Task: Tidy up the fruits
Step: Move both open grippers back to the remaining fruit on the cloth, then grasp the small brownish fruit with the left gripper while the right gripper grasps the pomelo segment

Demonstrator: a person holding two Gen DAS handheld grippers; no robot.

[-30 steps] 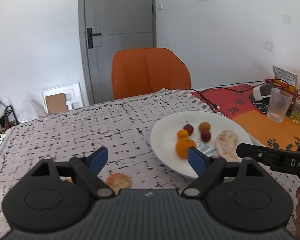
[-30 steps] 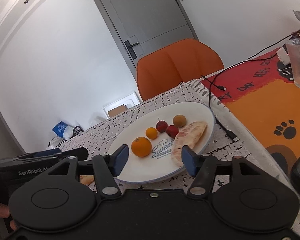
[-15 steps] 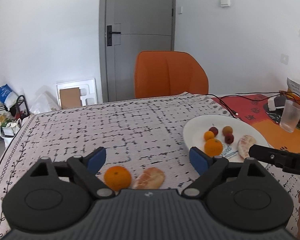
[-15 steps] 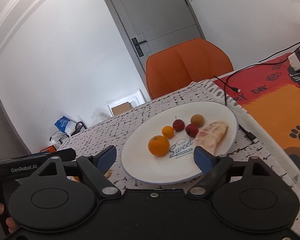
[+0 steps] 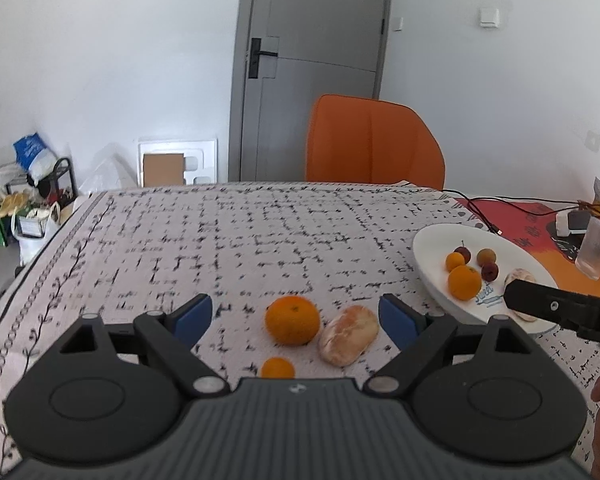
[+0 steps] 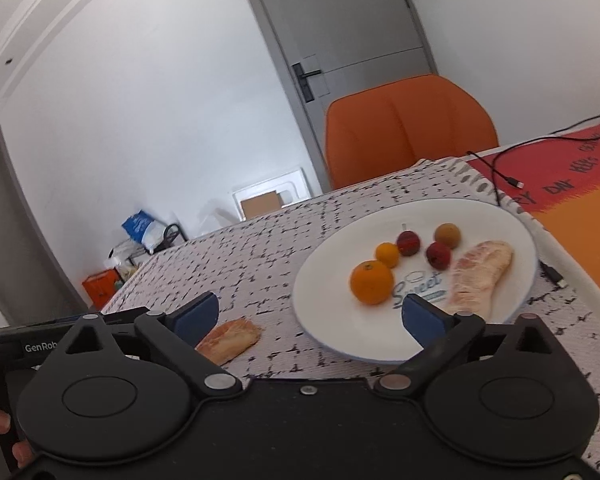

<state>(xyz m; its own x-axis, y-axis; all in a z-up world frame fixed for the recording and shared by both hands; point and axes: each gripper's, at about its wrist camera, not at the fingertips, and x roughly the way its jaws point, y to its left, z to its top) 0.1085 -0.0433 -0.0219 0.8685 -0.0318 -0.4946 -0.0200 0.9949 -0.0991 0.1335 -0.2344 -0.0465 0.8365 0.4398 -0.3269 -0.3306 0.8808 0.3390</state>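
— Patterned cloth is spread over the counter point(image 5: 260, 240), and the white plate point(image 6: 340, 344) is set toward its right side — why?

— Fruit is gathered there: an orange point(image 6: 371, 282), small fruits and a peeled segment point(image 6: 480, 276) are already on it.

— And what is left off it?

— A large orange point(image 5: 292, 320), a loose segment point(image 5: 349, 340) and a small orange point(image 5: 277, 368) are framed by the left gripper point(image 5: 296, 314), its jaws held wide, nothing gripped.

— The right gripper point(image 6: 312, 316)?

— Its jaws are opening; nothing is held between them.
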